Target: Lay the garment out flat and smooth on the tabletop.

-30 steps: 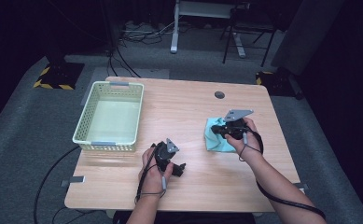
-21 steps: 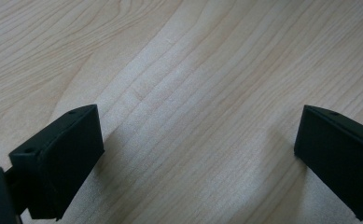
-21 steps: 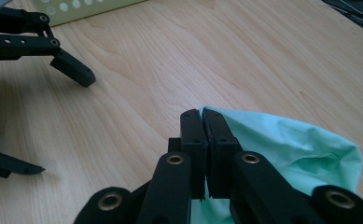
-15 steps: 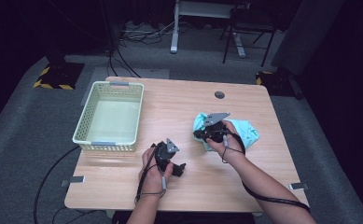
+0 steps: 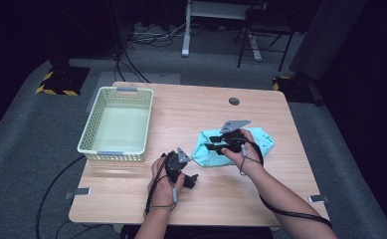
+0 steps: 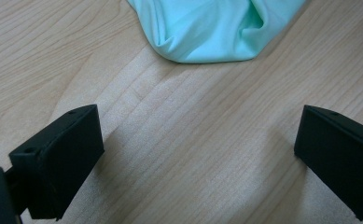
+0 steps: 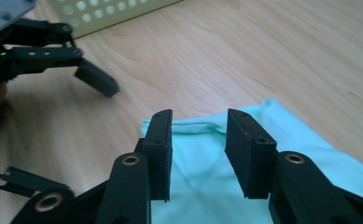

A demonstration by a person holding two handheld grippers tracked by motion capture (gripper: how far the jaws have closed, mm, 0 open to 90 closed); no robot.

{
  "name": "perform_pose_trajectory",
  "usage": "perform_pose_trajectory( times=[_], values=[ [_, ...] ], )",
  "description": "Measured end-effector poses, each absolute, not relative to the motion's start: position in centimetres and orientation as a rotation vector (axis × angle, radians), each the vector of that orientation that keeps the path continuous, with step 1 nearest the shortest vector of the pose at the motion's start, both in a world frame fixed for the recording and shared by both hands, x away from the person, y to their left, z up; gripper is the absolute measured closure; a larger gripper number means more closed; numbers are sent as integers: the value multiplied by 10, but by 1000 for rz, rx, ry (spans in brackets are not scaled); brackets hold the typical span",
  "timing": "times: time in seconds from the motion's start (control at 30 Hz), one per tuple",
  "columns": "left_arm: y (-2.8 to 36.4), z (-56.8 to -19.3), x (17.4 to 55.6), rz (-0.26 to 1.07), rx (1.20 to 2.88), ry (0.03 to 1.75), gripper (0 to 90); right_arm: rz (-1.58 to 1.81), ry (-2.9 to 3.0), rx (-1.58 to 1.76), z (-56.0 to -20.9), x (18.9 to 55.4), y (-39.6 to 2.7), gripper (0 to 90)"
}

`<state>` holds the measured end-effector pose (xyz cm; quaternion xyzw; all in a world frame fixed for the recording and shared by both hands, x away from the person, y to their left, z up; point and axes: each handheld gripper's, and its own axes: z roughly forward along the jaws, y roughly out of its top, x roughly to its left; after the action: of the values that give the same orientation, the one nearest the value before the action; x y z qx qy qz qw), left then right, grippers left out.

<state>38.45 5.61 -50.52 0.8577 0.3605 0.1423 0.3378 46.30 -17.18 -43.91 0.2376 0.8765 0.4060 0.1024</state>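
The cloth (image 5: 233, 145) lies right of centre on the desk (image 5: 191, 209). The right gripper (image 7: 198, 149) hangs over it, fingers just parted, nothing pinched. The left gripper (image 6: 193, 154) gapes wide over bare wood. The high view adds the basket (image 5: 117, 124), upper left.

Bare table (image 5: 191, 112) lies open from 11 to 1 o'clock. The basket (image 5: 117, 124) blocks 10 o'clock, and the cloth (image 5: 258, 139) lies at 3 o'clock.
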Motion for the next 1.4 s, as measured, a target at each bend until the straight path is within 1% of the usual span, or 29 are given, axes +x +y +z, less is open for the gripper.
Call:
perform_pose_trajectory(
  times=[0.03,0.07,0.17,0.43,0.63,0.73,0.87,1.13,1.33,1.37,1.4],
  values=[
    [56,-505,385,371,2235,939,15,1200,2564,738,-436,468,-182,602],
    [56,-505,385,371,2235,939,15,1200,2564,738,-436,468,-182,602],
    [56,-505,385,371,2235,939,15,1173,2527,795,-432,479,-199,603],
    [56,-505,385,371,2235,939,15,1117,2501,864,-435,495,-217,607],
    [56,-505,385,371,2235,939,15,1053,2490,907,-443,506,-226,594],
    [56,-505,385,371,2236,938,15,996,2479,940,-452,513,-234,568],
    [56,-505,385,371,2235,939,15,953,2480,966,-459,518,-242,569],
    [56,-505,385,371,2235,939,14,898,2477,1025,-471,527,-258,586],
    [56,-505,385,371,2235,939,14,898,2477,1025,-471,527,-258,586],
    [56,-505,384,372,2235,939,15,865,2497,1061,-482,529,-264,590],
    [56,-505,384,372,2235,939,15,859,2499,1050,-483,529,-265,616]
  ],
)
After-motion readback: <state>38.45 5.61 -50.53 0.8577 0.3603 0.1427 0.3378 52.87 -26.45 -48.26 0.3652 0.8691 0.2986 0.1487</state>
